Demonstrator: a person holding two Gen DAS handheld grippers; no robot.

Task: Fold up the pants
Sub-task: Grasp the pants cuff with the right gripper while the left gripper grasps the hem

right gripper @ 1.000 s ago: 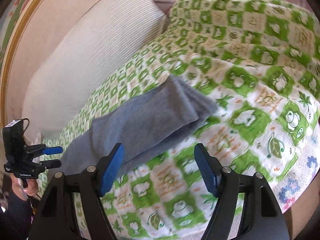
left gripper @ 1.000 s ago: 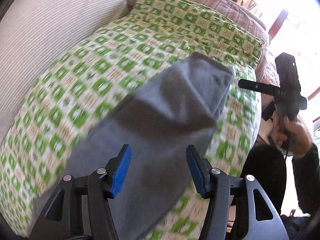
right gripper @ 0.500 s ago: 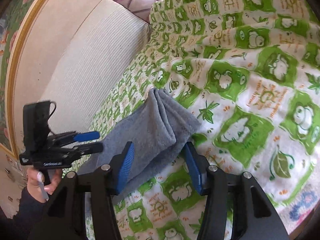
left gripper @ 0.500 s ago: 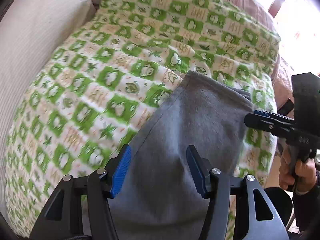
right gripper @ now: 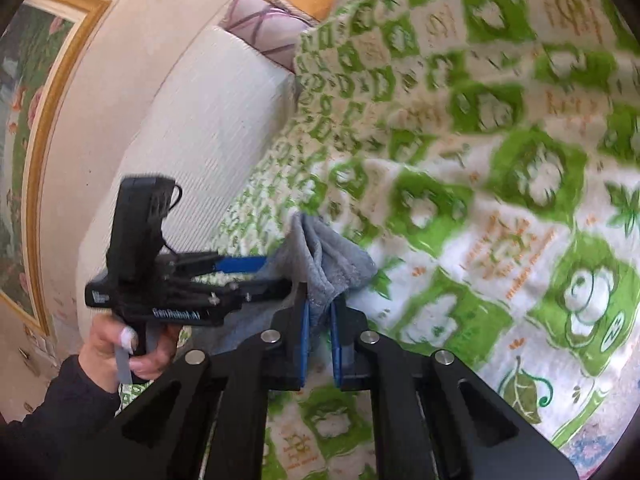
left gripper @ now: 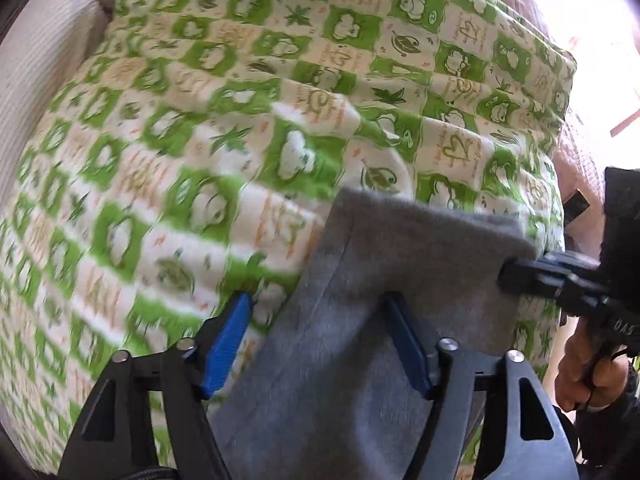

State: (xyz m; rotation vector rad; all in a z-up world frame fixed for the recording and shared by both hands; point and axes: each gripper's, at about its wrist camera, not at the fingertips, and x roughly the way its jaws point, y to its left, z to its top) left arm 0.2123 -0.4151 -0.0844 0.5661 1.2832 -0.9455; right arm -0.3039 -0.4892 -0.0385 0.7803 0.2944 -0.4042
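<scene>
looking down from the left wrist, the left gripper (left gripper: 316, 344) opens its fingers wide over the gray pants (left gripper: 360, 320) on the green blanket (left gripper: 200, 120), ready to grab. from the right wrist, the right gripper (right gripper: 319, 346) closes its fingers on the pants' corner (right gripper: 320, 264) to lift it for folding.

We see a green-and-white checked blanket (left gripper: 280, 100) covering the bed, a white ribbed cushion (right gripper: 192, 152), and a gold-framed painting (right gripper: 24, 128).

Pants (left gripper: 360, 300) flat on blanket (left gripper: 240, 120); left gripper (left gripper: 316, 344) over pants, right gripper (right gripper: 319, 332) at their end (pillows (right gripper: 256, 36) behind blanket, headboard side).
</scene>
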